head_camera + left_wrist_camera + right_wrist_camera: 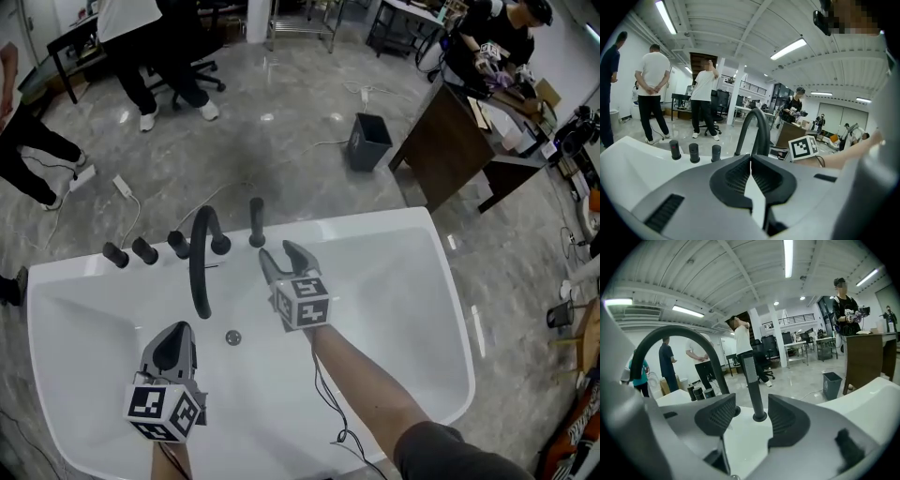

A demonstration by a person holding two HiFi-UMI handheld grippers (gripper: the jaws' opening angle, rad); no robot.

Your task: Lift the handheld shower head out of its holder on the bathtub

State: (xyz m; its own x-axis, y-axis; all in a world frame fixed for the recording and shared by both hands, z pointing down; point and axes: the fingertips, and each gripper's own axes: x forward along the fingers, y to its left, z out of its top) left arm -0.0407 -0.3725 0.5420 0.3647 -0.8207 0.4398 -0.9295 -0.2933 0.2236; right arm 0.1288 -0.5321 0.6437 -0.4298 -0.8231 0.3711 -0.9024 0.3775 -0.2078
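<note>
The handheld shower head (256, 221) is a slim black wand that stands upright in its holder on the far rim of the white bathtub (394, 234), just right of the arched black faucet (201, 261). My right gripper (278, 251) is open just in front of the wand and does not touch it. In the right gripper view the wand (751, 380) rises from its round holder (759, 416) a little beyond my right gripper (751, 399), in line with the gap between the two jaws. My left gripper (177, 330) hangs lower over the tub basin, shut and empty; in its own view my left gripper (751, 161) shows both pads pressed together.
Three black knobs (144, 250) line the rim left of the faucet. The drain (232, 337) lies in the tub floor between my grippers. Beyond the tub are a dark bin (368, 141), a brown desk (450, 155), floor cables and several people.
</note>
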